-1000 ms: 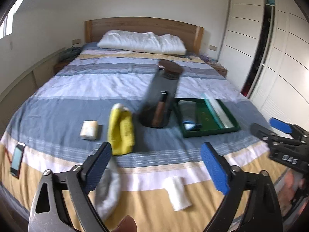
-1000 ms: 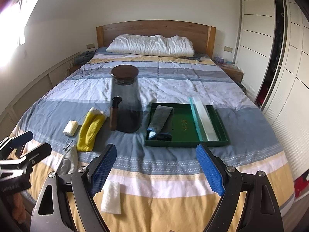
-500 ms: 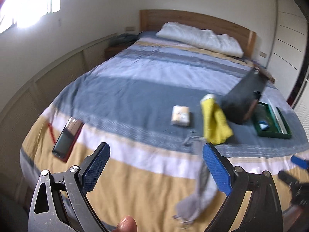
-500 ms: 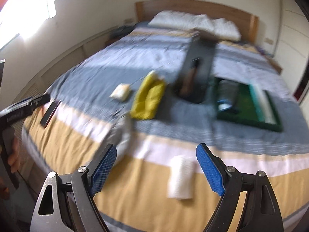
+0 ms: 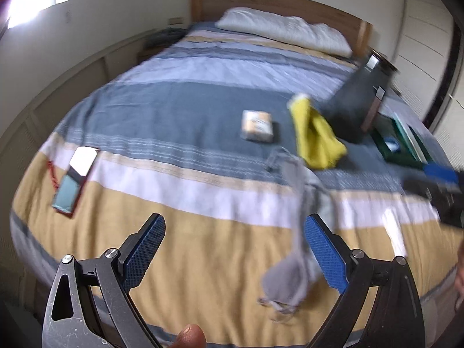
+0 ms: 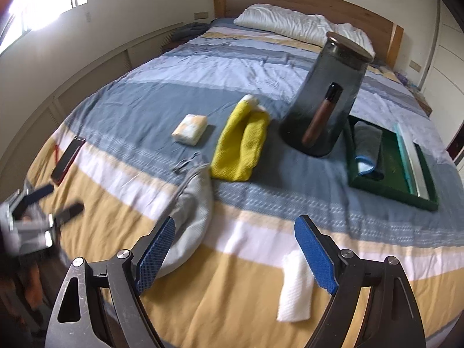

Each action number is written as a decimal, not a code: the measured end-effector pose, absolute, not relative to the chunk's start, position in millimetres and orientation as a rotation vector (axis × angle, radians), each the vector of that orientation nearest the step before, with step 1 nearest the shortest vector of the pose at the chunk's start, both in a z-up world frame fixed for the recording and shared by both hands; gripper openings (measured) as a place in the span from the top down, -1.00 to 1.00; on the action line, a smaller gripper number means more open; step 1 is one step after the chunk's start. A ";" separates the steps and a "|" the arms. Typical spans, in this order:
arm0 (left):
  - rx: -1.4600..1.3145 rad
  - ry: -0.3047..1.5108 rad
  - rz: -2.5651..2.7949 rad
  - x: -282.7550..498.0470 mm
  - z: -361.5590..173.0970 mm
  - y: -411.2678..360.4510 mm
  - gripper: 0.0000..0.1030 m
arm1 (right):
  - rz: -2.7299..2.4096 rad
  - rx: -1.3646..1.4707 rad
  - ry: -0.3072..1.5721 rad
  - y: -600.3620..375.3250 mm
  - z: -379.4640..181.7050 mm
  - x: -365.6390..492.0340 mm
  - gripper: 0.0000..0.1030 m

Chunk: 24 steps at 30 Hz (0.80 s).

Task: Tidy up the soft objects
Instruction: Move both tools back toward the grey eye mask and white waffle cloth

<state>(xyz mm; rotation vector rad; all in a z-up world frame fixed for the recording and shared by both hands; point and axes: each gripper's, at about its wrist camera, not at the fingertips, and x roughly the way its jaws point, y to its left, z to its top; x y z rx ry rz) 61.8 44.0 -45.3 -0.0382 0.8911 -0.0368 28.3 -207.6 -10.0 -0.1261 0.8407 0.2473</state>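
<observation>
Approach step, judging by the frames: both the left gripper (image 5: 232, 249) and the right gripper (image 6: 235, 250) stood wide and empty; next, close on the grey pouch (image 6: 192, 217) at ten o'clock.

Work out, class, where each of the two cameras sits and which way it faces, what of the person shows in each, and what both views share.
Left wrist: on the left gripper, tilted down at the bed's foot near the phone; open blue fingers and a fingertip show.
Right wrist: on the right gripper, tilted down toward the white cloth; open fingers show, the left gripper at the left edge.
Shared: grey pouch, yellow cloth, dark jar, green tray.
</observation>
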 end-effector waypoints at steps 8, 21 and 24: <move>0.049 0.973 -0.136 66.6 -76.6 -17.2 -0.83 | 0.240 -0.130 0.845 -214.4 -23.0 53.6 -0.66; 0.189 1.006 -0.145 76.0 -114.3 -67.2 -0.83 | 0.281 -0.112 0.878 -242.1 -41.8 103.7 -0.66; 0.184 1.010 -0.135 80.6 -119.7 -67.9 -0.83 | 0.293 -0.106 0.886 -237.1 -47.7 123.4 -0.66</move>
